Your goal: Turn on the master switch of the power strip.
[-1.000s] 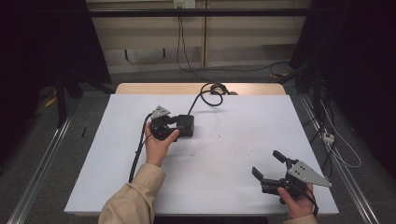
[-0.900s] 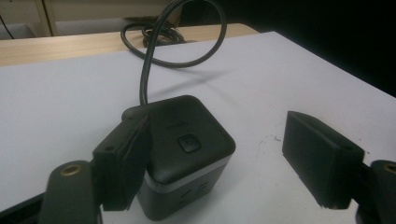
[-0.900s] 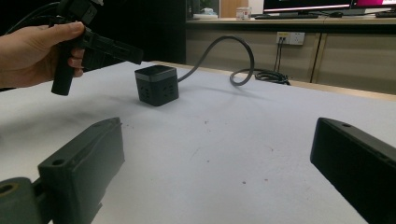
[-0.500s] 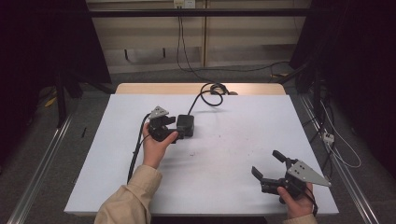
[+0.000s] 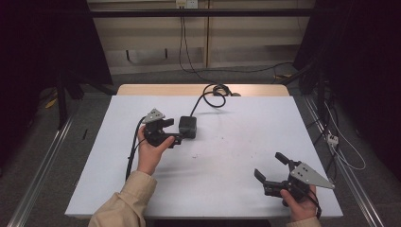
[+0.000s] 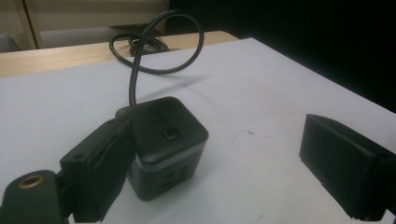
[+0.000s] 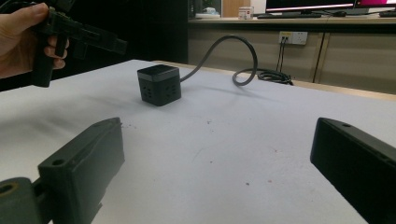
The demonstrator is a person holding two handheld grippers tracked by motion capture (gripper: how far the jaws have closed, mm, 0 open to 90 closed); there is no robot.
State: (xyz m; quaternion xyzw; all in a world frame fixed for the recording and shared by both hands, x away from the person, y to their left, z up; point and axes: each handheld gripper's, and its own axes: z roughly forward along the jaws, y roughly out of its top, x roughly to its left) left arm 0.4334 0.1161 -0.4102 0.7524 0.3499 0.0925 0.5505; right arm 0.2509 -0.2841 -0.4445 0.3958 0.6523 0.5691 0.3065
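Approach step, by appearance: left gripper (image 5: 172, 131) spread wide beside cube power strip (image 5: 187, 126), closure across its sides probably next; right gripper (image 5: 273, 171) wide, idle, well apart.

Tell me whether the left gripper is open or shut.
Open. The left gripper has its jaws spread wide; one jaw is against the black cube's side, the other well clear of it.

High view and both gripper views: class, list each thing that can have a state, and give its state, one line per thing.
Black cube-shaped power socket: upright on the table, ungripped.
Its black cable: attached, looped toward the far edge.
Left gripper: jaws open, one jaw beside the cube.
Right gripper: jaws open, holding nothing.
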